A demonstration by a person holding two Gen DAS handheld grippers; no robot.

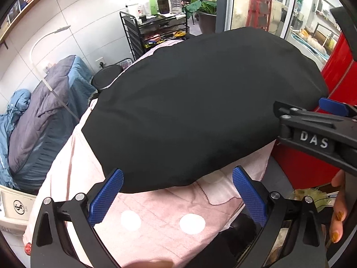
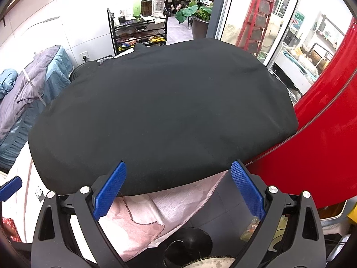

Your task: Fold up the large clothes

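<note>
Left gripper (image 1: 177, 195) jaws wide apart, nothing between the blue textured pads, hovering just over the near hem of the large black smooth-fabric garment (image 1: 200, 107). Right gripper (image 2: 178, 188) jaws also wide, empty, at the same near edge; in the left view its body enters from the right with "DAS" in raised white letters. Black garment lies spread flat on a pale pink quilted cover (image 1: 156, 210) with two white round patches, pink edge hanging off the near corner. Glossy red curved panel (image 2: 316, 147) right beside the garment. Left: beige crate (image 1: 15, 210) with a round logo, grey-blue bedding pile (image 1: 42, 114). Far: black wire trolley (image 1: 154, 33) holding bottles, green potted plant (image 2: 196, 11), red ladder (image 2: 258, 15).
</note>
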